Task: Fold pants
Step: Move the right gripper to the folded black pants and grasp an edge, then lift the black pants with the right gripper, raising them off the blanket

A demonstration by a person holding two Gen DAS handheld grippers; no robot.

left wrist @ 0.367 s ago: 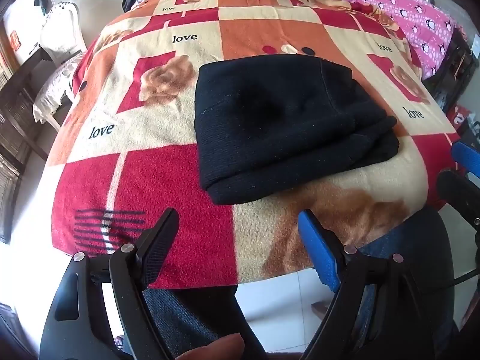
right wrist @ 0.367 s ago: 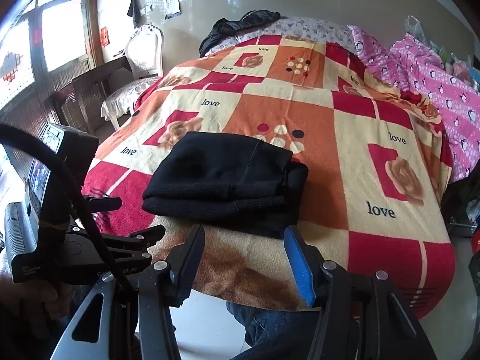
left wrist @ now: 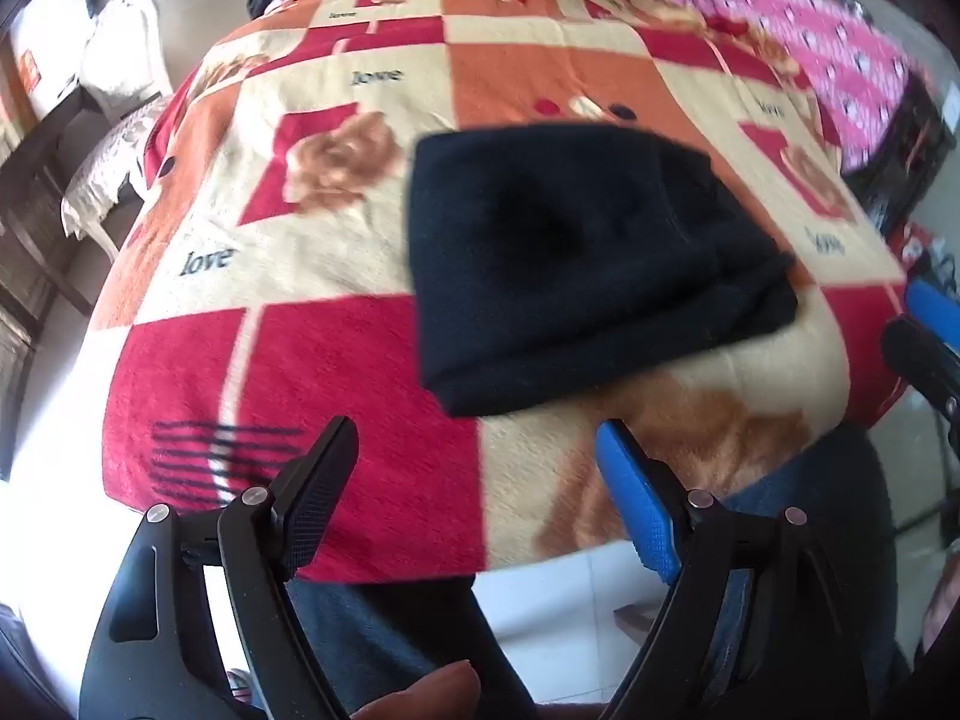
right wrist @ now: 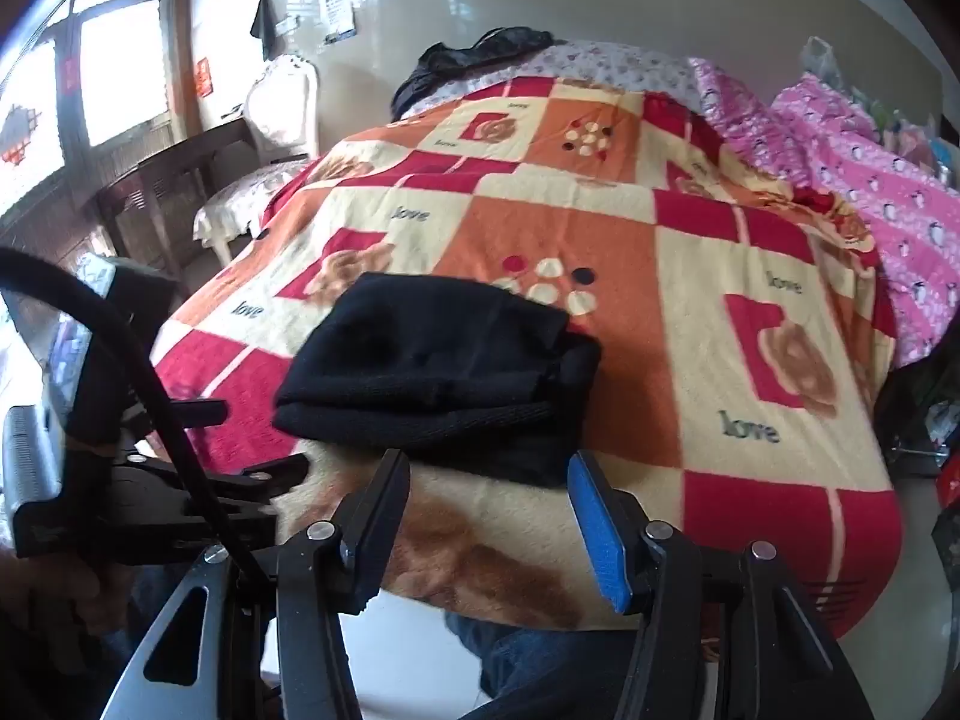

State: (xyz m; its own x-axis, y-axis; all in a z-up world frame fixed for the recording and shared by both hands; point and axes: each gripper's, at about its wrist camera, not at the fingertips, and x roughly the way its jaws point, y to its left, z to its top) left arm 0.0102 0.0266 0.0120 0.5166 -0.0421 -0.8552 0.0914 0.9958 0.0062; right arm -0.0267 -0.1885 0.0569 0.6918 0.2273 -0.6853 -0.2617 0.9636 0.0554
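Observation:
The black pants (left wrist: pixel 576 264) lie folded into a compact bundle on the red, orange and cream checked blanket (left wrist: pixel 288 360); they also show in the right wrist view (right wrist: pixel 444 366). My left gripper (left wrist: pixel 474 450) is open and empty, held near the bed's front edge, short of the bundle. My right gripper (right wrist: pixel 486 480) is open and empty, just in front of the bundle's near edge. The left gripper's body (right wrist: pixel 120 480) shows at the left of the right wrist view.
A pink patterned quilt (right wrist: pixel 870 180) lies at the bed's right side. A dark garment (right wrist: pixel 468 60) lies at the far end. A white chair (right wrist: pixel 264 138) and dark wooden table (right wrist: pixel 162 180) stand left of the bed. The person's jeans (left wrist: pixel 390 630) are below.
Both views have shifted slightly and are blurred by motion. The pants bundle lies as before, and both grippers stay open.

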